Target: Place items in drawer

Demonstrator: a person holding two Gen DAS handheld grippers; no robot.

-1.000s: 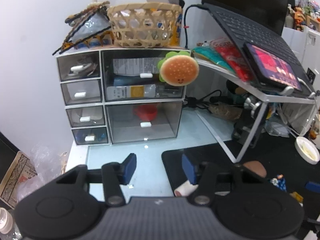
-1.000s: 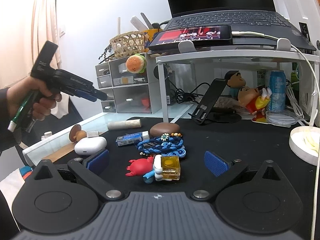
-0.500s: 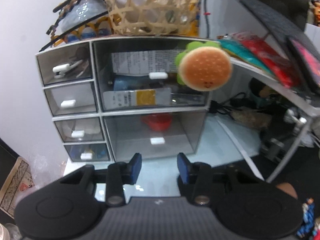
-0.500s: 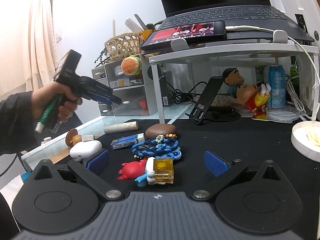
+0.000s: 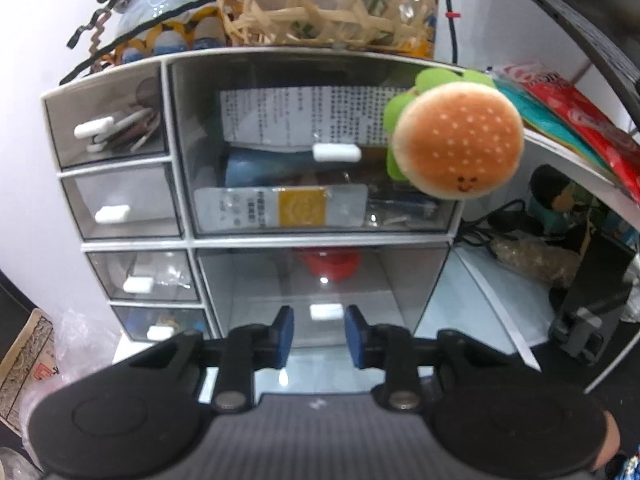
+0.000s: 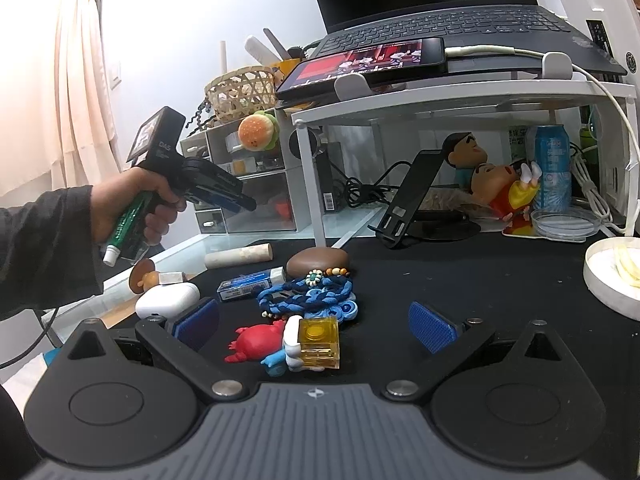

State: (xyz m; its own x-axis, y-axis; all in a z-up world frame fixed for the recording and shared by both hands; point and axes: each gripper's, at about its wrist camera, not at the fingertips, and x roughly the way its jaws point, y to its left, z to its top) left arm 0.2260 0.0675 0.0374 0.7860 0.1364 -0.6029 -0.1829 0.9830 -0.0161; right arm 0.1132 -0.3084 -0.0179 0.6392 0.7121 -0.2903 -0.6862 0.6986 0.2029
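A clear drawer unit with white handles fills the left wrist view. My left gripper is open, its blue pads on either side of the white handle of the lower large drawer, which is closed with a red object inside. In the right wrist view the left gripper is held by a hand in front of the unit. My right gripper is open wide above a black mat, over a yellow cube bottle, a red crab and a blue braided cord.
A burger plush hangs at the unit's upper right corner and a wicker basket sits on top. A white stand carries a laptop and phone. On the mat lie a white earbud case, a brown stone and a blue box.
My left gripper has moved in close to the drawer unit and its fingers have narrowed around the lower large drawer's handle. The right gripper has barely moved.
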